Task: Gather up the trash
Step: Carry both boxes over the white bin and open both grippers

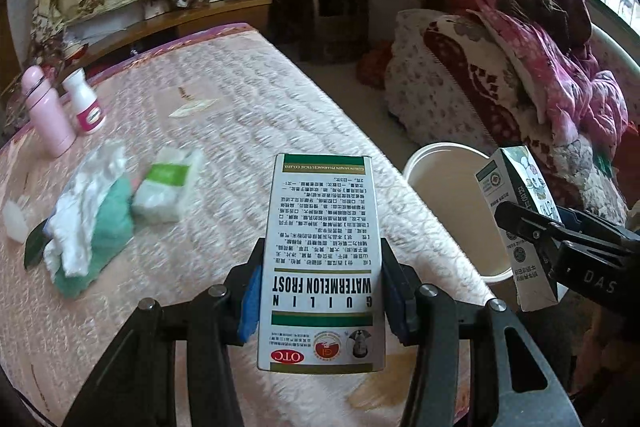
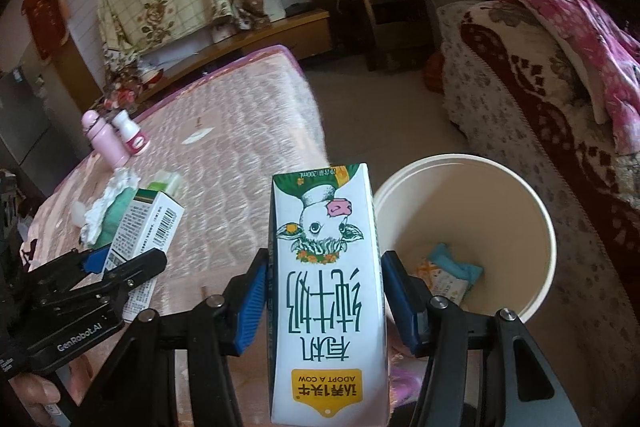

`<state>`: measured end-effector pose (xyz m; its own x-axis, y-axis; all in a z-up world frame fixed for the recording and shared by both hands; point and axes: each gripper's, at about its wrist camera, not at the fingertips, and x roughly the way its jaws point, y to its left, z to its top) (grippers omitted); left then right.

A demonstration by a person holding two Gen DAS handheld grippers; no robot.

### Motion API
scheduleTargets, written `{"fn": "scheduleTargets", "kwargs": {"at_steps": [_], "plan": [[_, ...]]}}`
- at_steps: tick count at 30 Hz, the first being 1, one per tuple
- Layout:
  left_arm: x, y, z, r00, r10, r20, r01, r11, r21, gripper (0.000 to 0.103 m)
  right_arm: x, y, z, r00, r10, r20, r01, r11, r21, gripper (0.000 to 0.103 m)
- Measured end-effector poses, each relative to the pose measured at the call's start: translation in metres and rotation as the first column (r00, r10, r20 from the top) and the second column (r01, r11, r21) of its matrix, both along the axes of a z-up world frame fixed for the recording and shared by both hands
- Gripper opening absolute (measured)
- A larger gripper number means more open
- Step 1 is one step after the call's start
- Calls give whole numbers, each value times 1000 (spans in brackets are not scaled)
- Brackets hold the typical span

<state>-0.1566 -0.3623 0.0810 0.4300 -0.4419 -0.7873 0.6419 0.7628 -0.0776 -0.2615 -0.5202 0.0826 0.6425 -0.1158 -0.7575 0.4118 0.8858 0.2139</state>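
Cardboard in both tongs, each piece pinched across its width so that it hangs clear for release over the bin.

Left wrist view: left gripper (image 1: pixel 322 291) closed on medicine box (image 1: pixel 322 259), blue pads pressed to both long sides, box pointing away over the near right part of the pink quilted bed (image 1: pixel 248 107). White bucket (image 1: pixel 448 211) on the floor just right of the bed edge; interior hidden from this angle. Right gripper (image 1: pixel 532 231) at far right, clamped on milk carton (image 1: pixel 520 219), partly cut off by the frame. Remaining on the bed at left: crumpled tissue (image 1: pixel 84 207), green cloth (image 1: pixel 108 239), tissue pack (image 1: pixel 168 187), blurred. Pink bottle (image 1: pixel 46 111) and white bottle (image 1: pixel 86 103) far left.

Right wrist view: milk carton (image 2: pixel 326 287) held lengthwise, close beside the white bucket (image 2: pixel 520 187). Bucket bottom visible here, holding a blue item and a packet, print unreadable. Medicine box (image 2: pixel 148 227) at left, lower end hidden behind the left gripper (image 2: pixel 124 267).
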Motion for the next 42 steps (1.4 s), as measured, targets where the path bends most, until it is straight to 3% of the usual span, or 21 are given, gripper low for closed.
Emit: {"fn": "scheduleTargets", "kwargs": {"at_steps": [16, 33, 42], "plan": [[2, -78, -12, 996, -84, -23, 84, 996, 20, 52, -16, -66, -15, 990, -135, -35, 135, 991, 0, 58], [7, -138, -36, 986, -151, -69, 154, 987, 44, 52, -21, -112, -43, 973, -212, -91, 215, 977, 15, 58], [9, -159, -42, 977, -182, -112, 183, 983, 5, 52, -19, -127, -55, 965, -239, -109, 243, 970, 22, 58]]}}
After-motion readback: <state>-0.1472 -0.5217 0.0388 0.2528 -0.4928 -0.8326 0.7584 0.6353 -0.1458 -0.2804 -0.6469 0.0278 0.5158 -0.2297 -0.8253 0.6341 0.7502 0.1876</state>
